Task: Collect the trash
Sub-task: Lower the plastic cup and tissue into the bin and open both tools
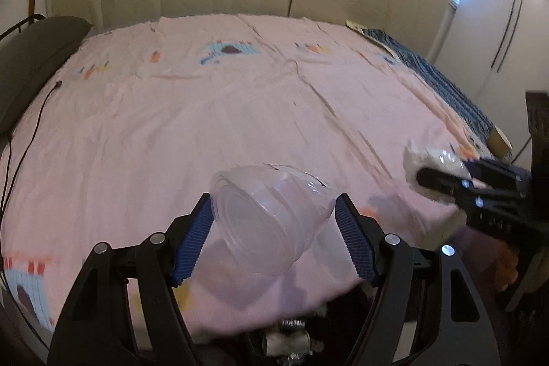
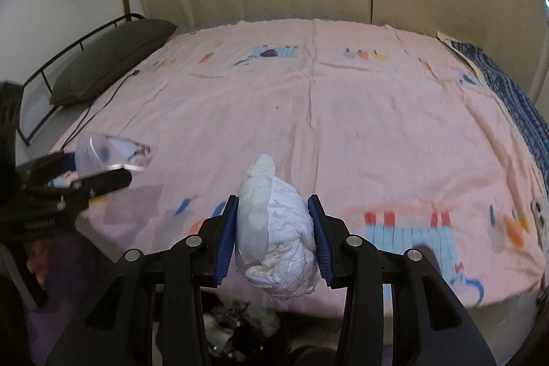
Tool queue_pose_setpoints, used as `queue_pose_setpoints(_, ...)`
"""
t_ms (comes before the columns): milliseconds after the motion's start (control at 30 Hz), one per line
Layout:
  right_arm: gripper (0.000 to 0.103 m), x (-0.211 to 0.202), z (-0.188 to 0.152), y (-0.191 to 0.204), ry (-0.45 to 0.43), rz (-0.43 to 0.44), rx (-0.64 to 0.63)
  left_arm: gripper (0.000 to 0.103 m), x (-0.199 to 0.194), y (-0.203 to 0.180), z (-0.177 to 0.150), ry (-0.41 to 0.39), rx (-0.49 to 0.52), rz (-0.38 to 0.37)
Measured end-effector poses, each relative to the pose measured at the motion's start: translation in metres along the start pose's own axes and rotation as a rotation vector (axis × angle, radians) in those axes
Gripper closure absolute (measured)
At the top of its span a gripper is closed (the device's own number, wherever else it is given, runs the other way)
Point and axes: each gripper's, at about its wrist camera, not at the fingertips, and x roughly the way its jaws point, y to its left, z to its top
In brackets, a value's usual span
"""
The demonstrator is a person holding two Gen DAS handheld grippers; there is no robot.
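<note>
1. Your left gripper (image 1: 272,218) clamps a clear plastic cup (image 1: 271,218) lying on its side between the blue pads, above the near edge of the bed (image 1: 240,112)
2. Your right gripper (image 2: 272,230) squeezes a crumpled white tissue wad (image 2: 278,235) over the same near edge
3. A grey pillow (image 2: 113,57) lies at the bed's left end

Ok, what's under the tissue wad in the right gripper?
Below the tissue wad sit the pink sheet's edge and, lower, a dark opening with crumpled scraps. The gripper hides the rest; whether it's a bin is unclear.
</note>
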Motion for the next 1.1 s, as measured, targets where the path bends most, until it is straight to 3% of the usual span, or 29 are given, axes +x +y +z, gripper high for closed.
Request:
queue_pose_setpoints(200,0.065,-0.021,-0.027,0.011,0.013,0.045,-0.005,0.031,-0.018,-0.019,-0.045,0.062,0.005,0.053)
queue_pose_setpoints(400,0.065,-0.035,-0.053,0.038,0.045,0.086,-0.044,0.031,-0.028,-0.026,-0.086,0.165,-0.103,0.032)
queue_pose_setpoints(533,0.065,-0.036,-0.068,0.053,0.105,0.083,-0.067,0.031,-0.026,-0.033,-0.103,0.239,-0.095,0.088)
queue_pose_setpoints(767,0.065,-0.008,-0.099,0.059,0.309,0.076,0.004,0.031,-0.007,-0.039,-0.128,0.402,-0.137,0.068)
queue_pose_setpoints(933,0.065,0.034,-0.124,0.051,0.504,0.103,0.111,0.031,0.027,-0.039,-0.145,0.568,-0.202,0.044)
queue_pose_setpoints(1100,0.065,0.079,-0.151,0.042,0.665,0.102,0.216,0.031,0.065,-0.039,-0.164,0.699,-0.229,0.072)
